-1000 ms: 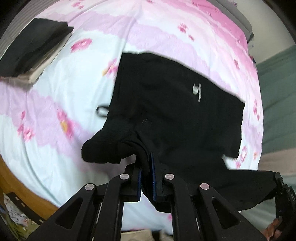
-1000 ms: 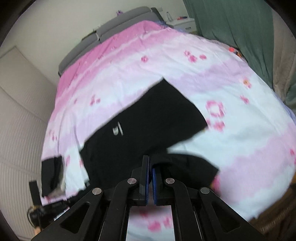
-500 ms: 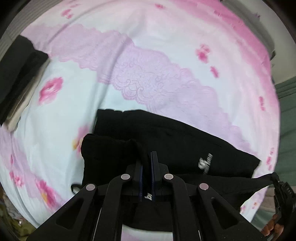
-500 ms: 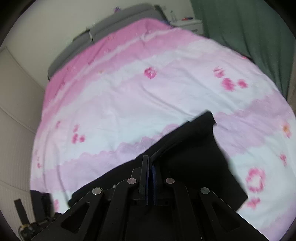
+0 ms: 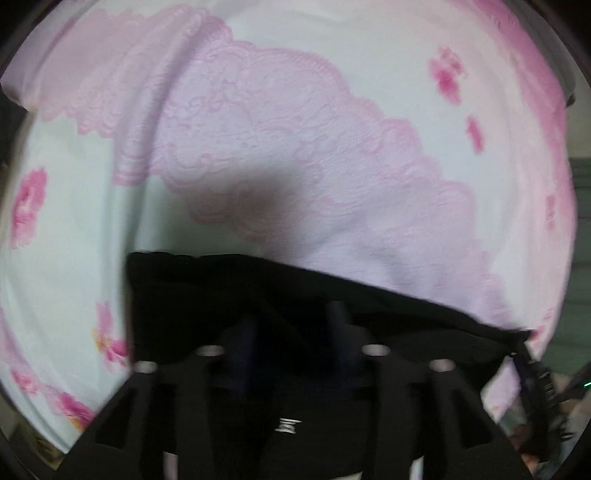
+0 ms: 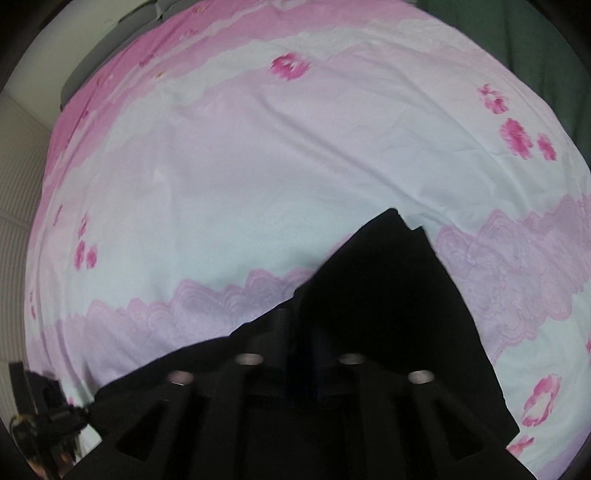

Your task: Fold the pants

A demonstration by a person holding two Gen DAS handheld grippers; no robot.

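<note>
The black pants [image 5: 207,291] lie folded over on the pink and white bedspread [image 5: 280,122]. In the left wrist view their folded edge runs from centre left to lower right. My left gripper [image 5: 291,332] is low over the cloth with its fingers spread apart, nothing held between them. In the right wrist view the pants [image 6: 388,295] form a dark wedge with a corner pointing up the bed. My right gripper [image 6: 299,343] is also low on the cloth with its fingers apart. Both views are blurred and the fingertips blend into the black fabric.
The bedspread [image 6: 258,166] fills both views. A green curtain [image 6: 517,33] hangs at the far right, a grey headboard [image 6: 110,44] at the far end. The other hand-held gripper [image 6: 40,413] shows at the lower left of the right wrist view.
Both grippers carried the pants edge forward over the lower layer and dropped close to the bed. Their jaws, pinched shut on cloth before, now stand apart.
</note>
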